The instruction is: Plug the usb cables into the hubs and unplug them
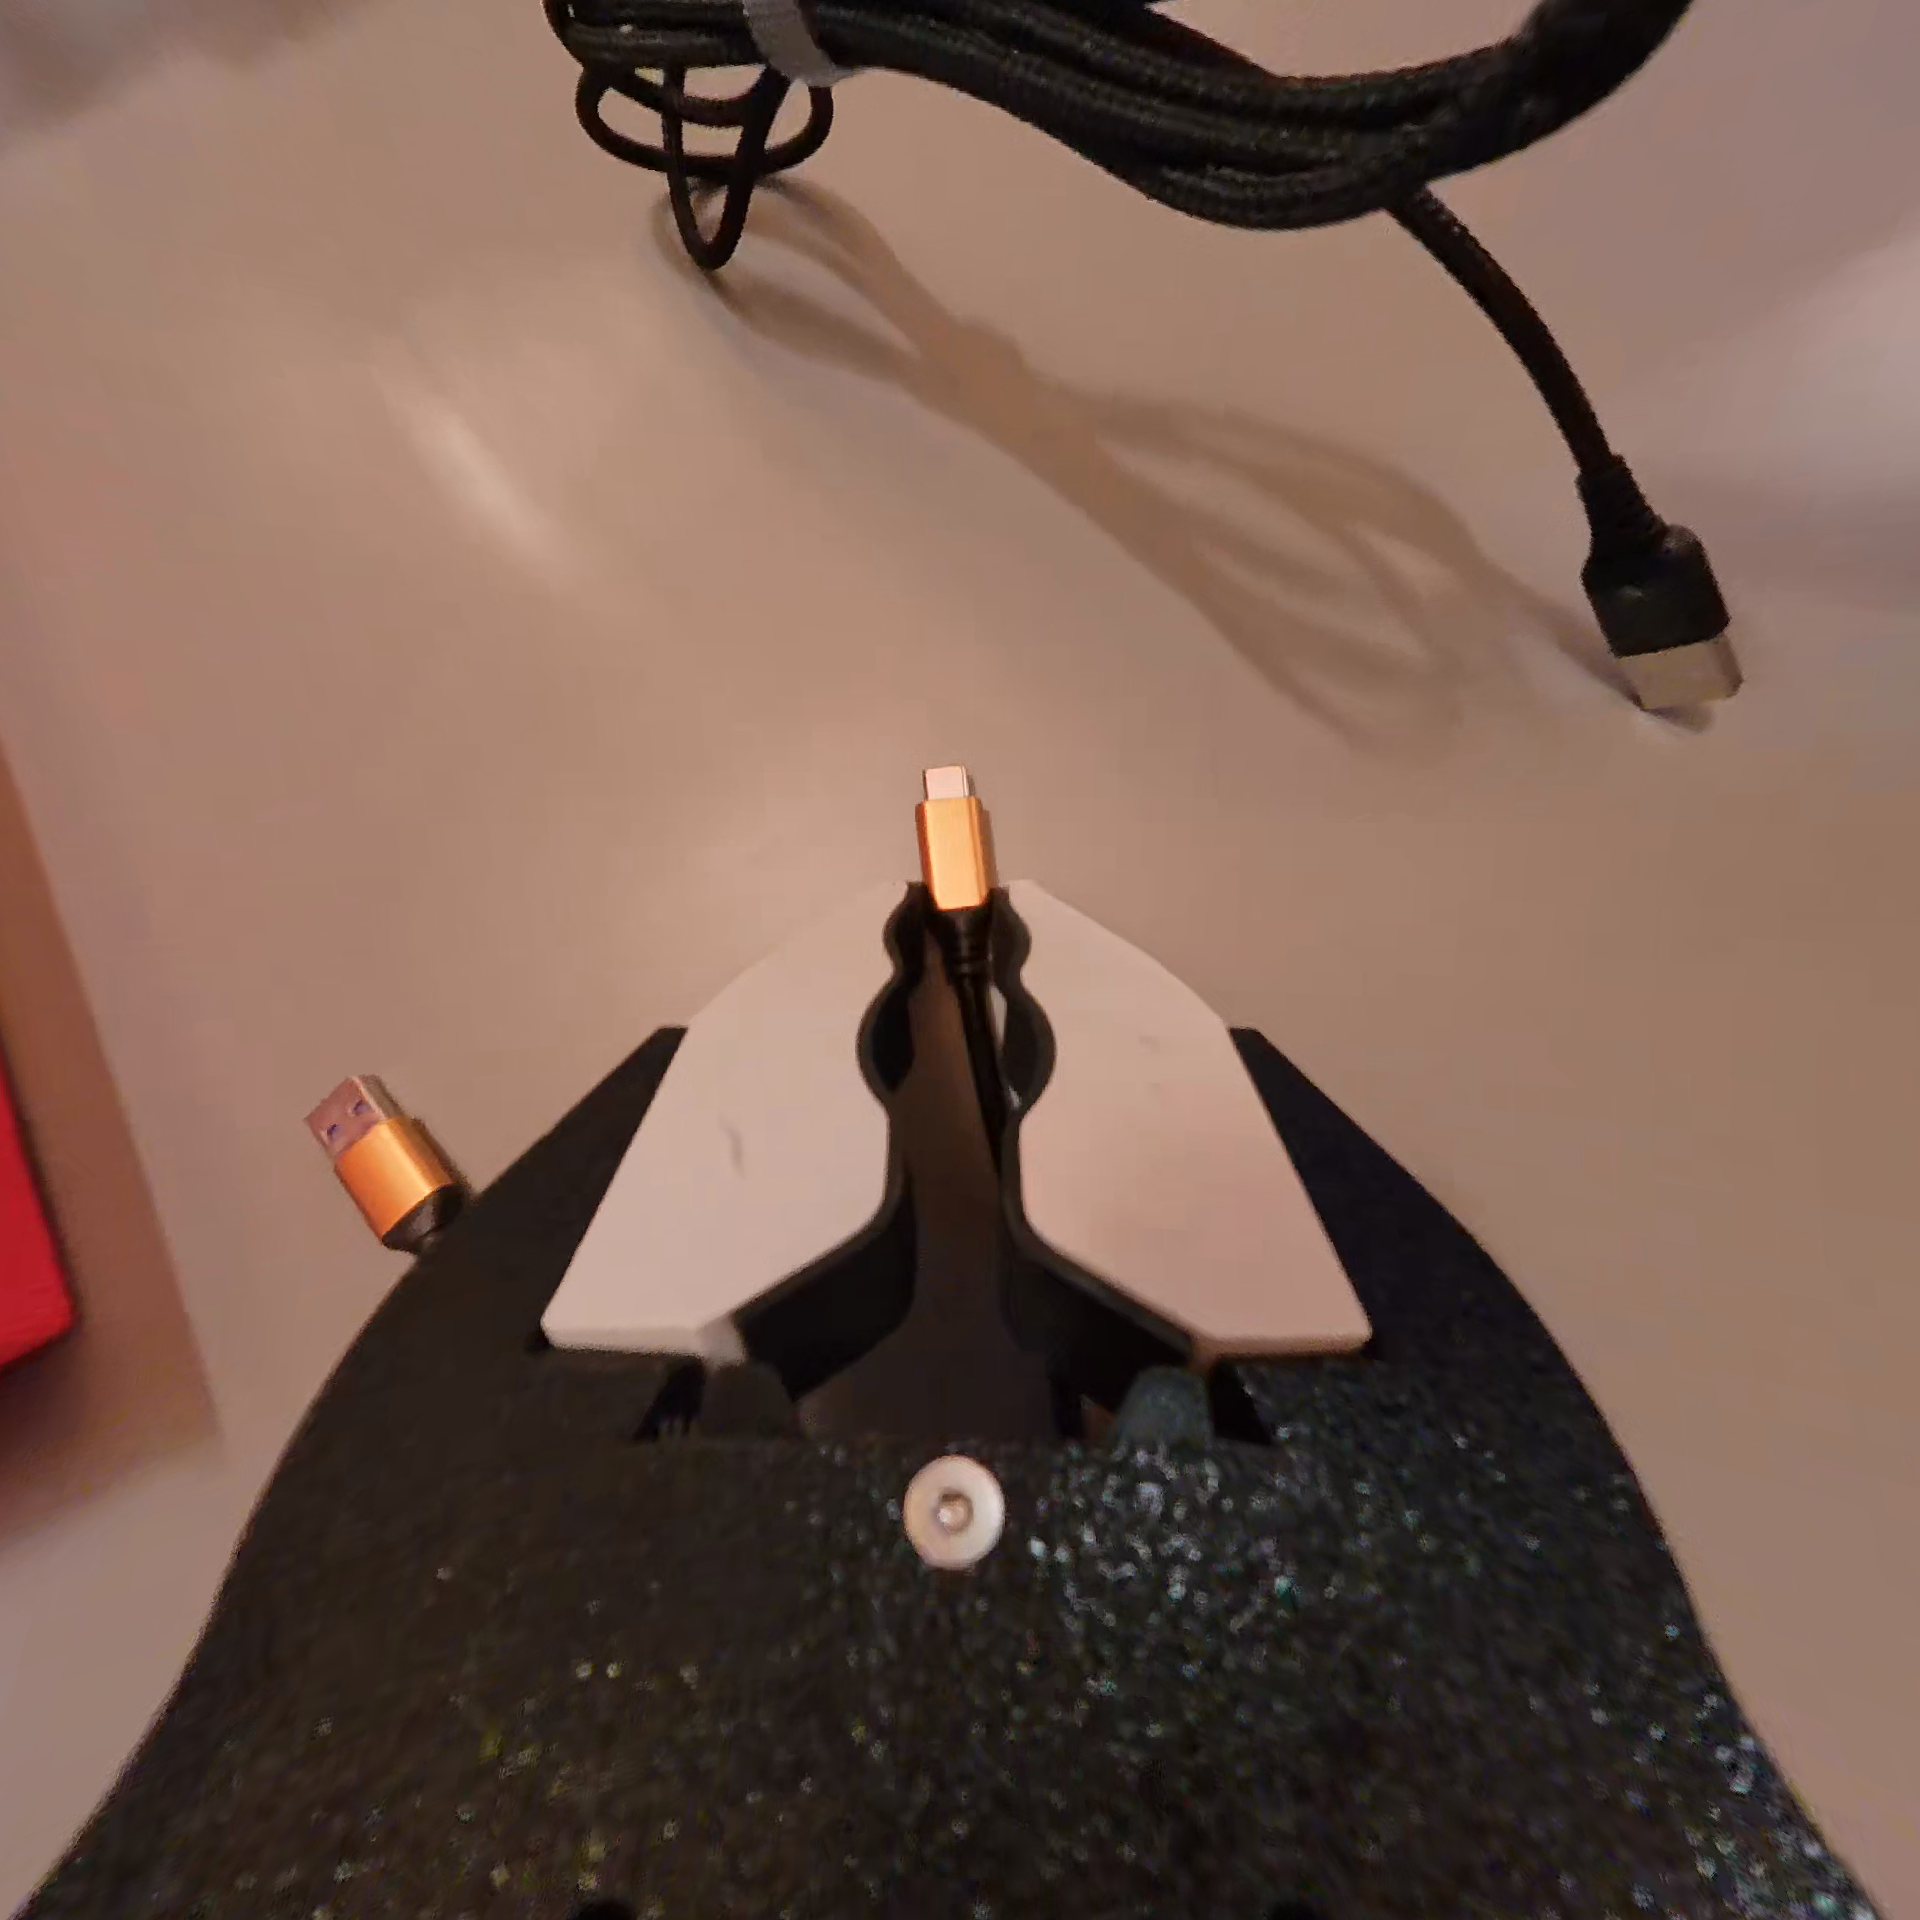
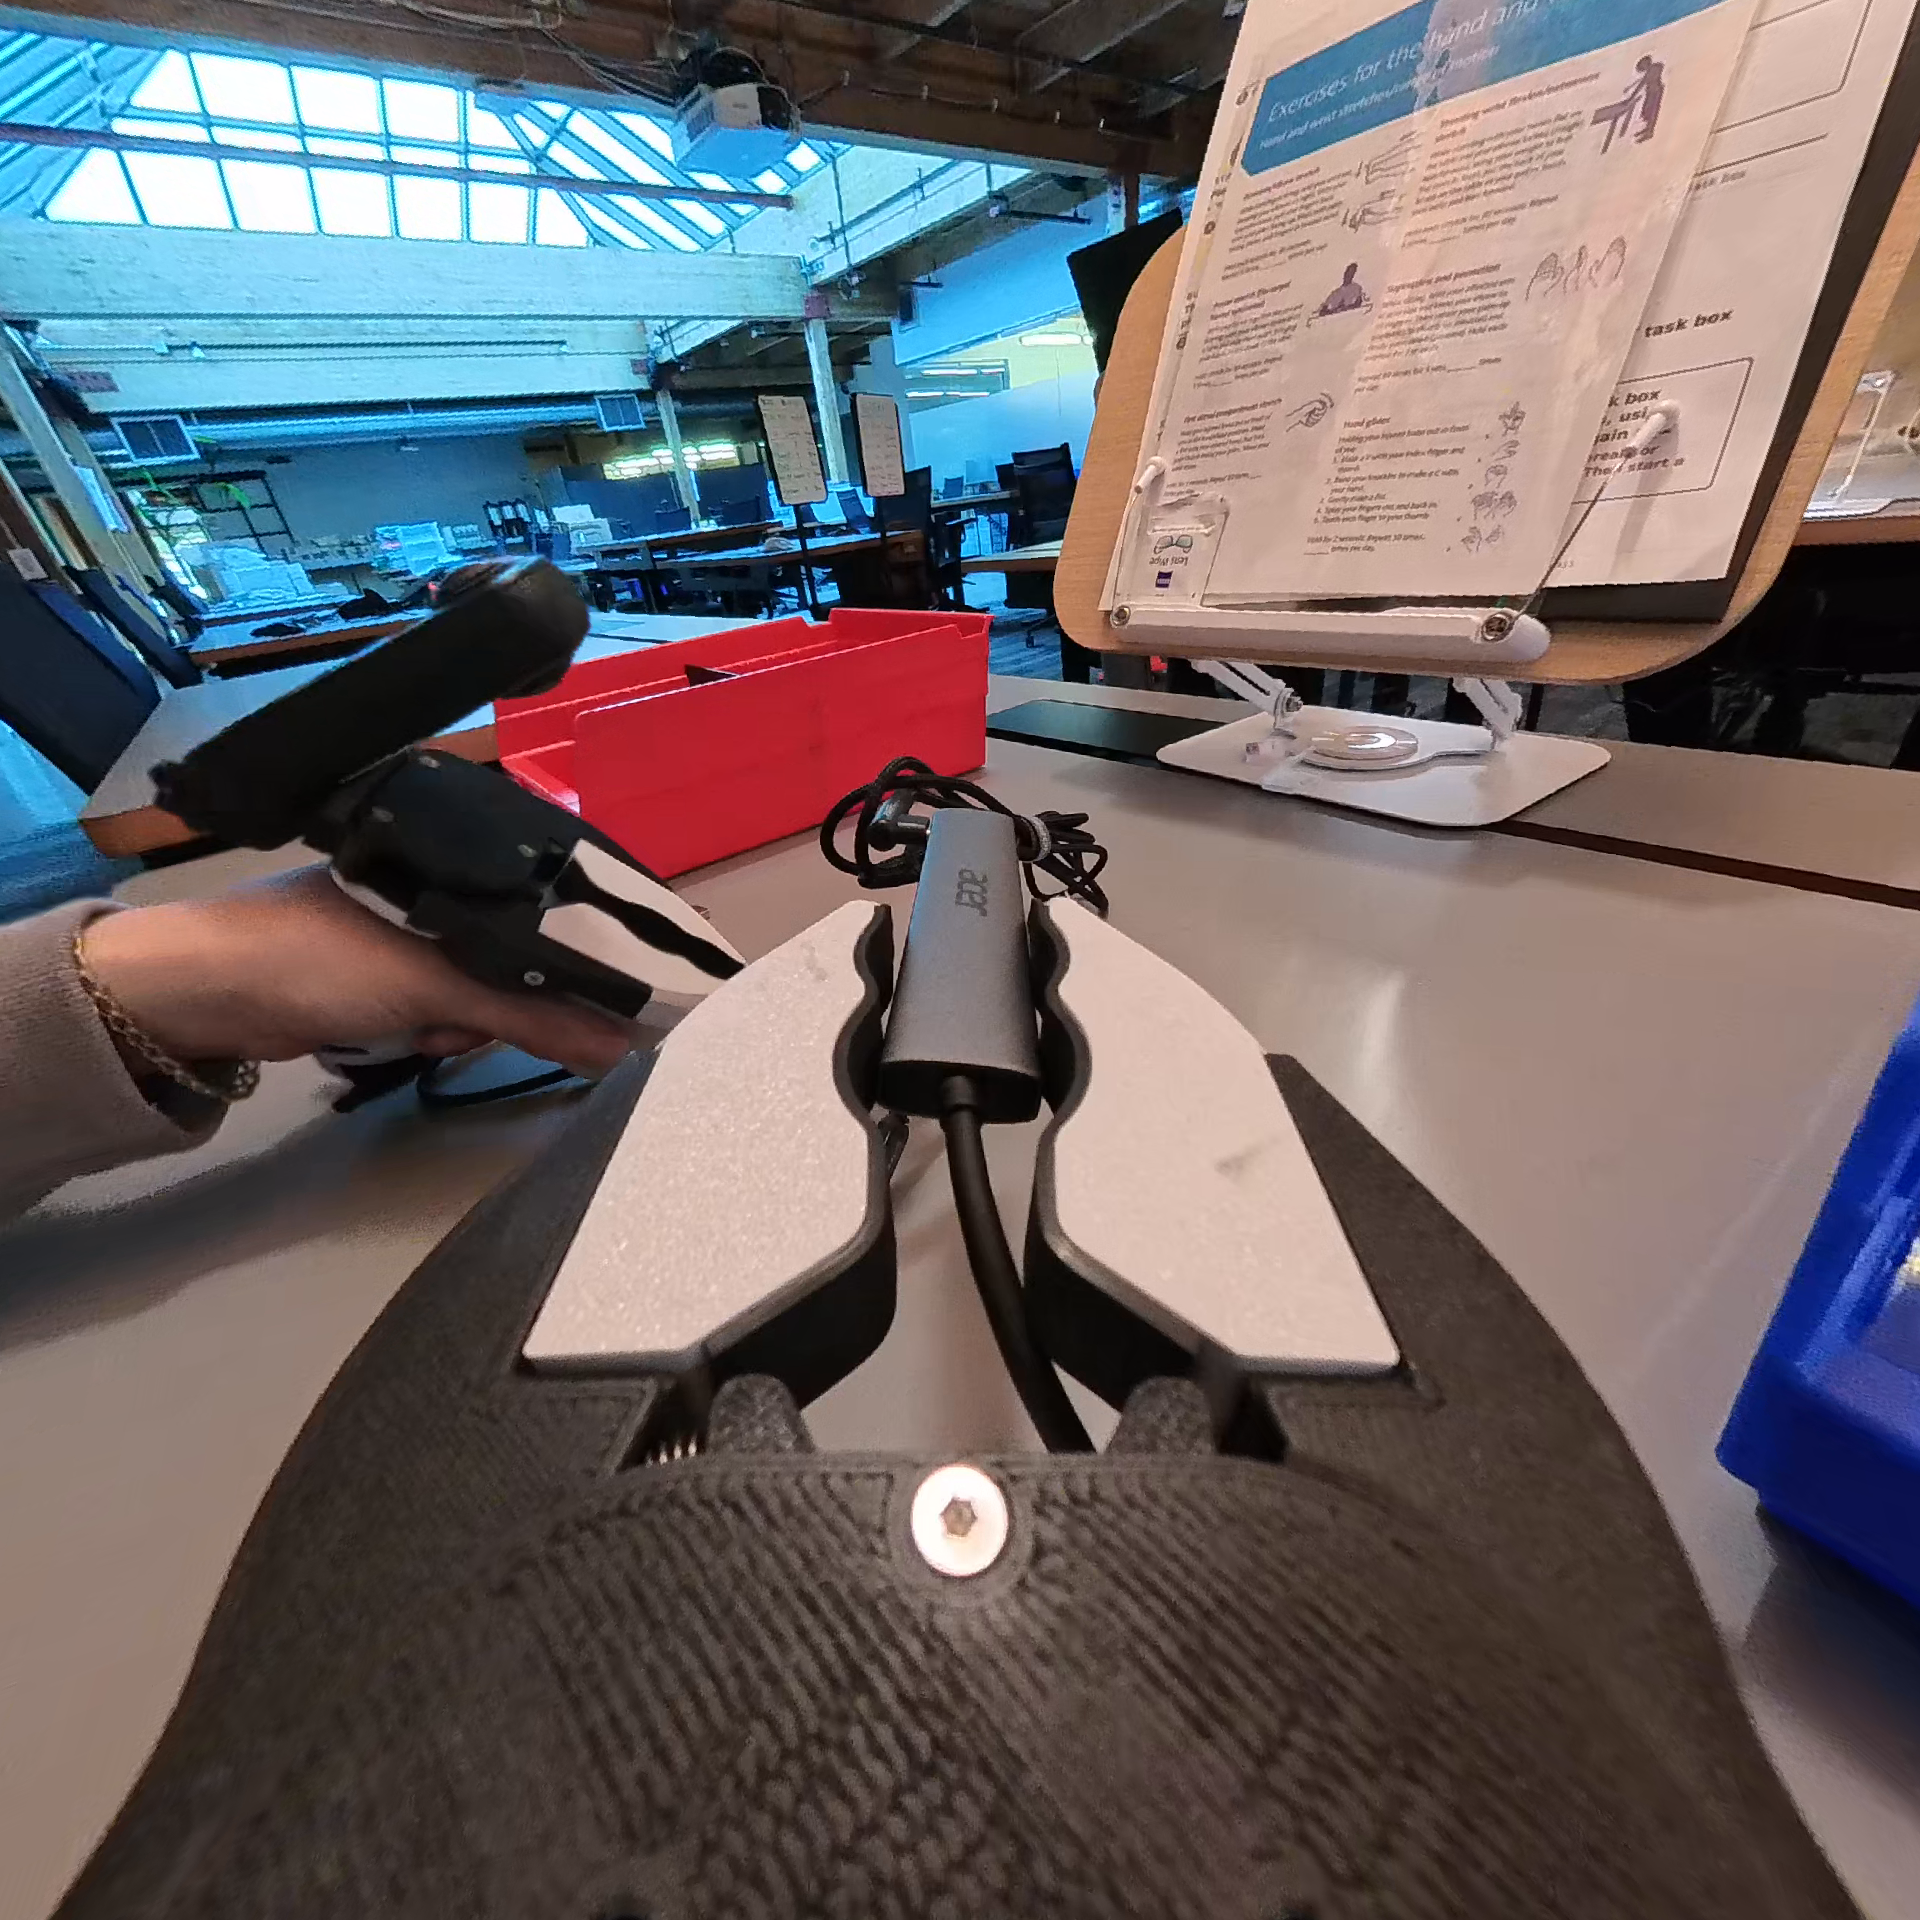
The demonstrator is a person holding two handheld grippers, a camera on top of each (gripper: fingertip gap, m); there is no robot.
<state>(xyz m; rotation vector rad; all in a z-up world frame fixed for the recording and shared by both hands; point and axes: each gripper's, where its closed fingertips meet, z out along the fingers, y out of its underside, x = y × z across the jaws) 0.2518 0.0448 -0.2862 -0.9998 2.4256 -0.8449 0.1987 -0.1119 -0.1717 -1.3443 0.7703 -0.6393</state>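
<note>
Left gripper (image 1: 954, 883) pinches an orange USB-C plug (image 1: 954, 854) (tip forward); right gripper (image 2: 958, 914) clamps the grey hub (image 2: 961, 956).

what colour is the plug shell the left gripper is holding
Orange plug shell with a silver tip, clearest in the left wrist view.

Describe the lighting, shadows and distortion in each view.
Left wrist view: warm, dim light; the bundled black cable casts long looping shadows on the table, which shows soft glare. Right wrist view: cool blue daylight from skylights; fisheye bending tilts the document stand.
</note>
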